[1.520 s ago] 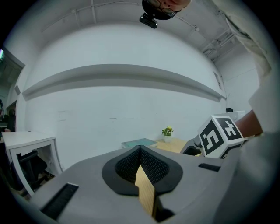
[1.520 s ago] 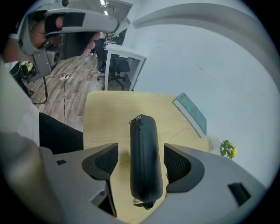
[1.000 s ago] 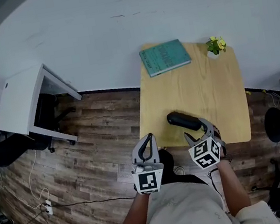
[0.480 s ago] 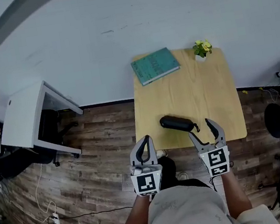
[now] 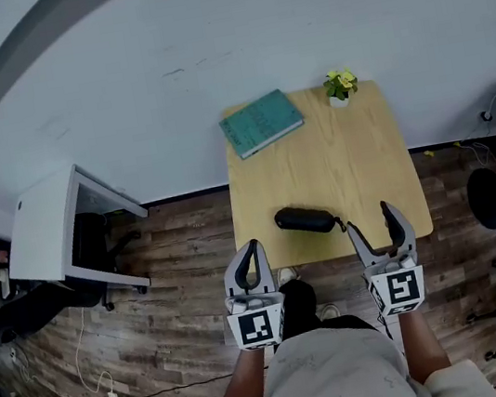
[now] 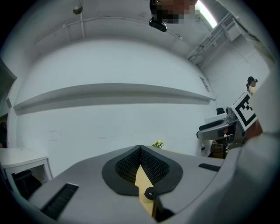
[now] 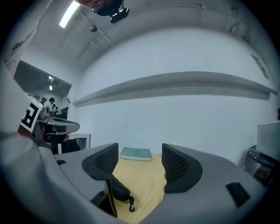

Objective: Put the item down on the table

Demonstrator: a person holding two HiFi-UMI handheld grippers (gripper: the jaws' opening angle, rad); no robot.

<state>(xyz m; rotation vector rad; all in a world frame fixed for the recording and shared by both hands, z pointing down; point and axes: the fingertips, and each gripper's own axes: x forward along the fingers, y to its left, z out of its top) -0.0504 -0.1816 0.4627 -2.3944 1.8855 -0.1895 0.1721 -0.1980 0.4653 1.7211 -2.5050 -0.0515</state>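
A black zipped pouch [image 5: 304, 220] lies on the wooden table [image 5: 356, 165] near its front edge; it also shows low between the right jaws [image 7: 119, 189] with its small clip hanging. My right gripper [image 5: 377, 221] is open and empty, hovering at the table's front edge just right of the pouch, apart from it. My left gripper [image 5: 247, 257] is shut with nothing in it, over the floor just off the table's front left corner. In the left gripper view its pads [image 6: 140, 164] meet.
A teal book [image 5: 261, 123] lies at the table's far left corner and a small potted plant [image 5: 339, 86] at the far edge. A white desk [image 5: 56, 230] stands to the left, a black stool [image 5: 486, 197] to the right. The floor is wood planks.
My right gripper has let go of the pouch, opened and drawn back toward me and to the right. The pouch now rests on the table. The left gripper stays shut.
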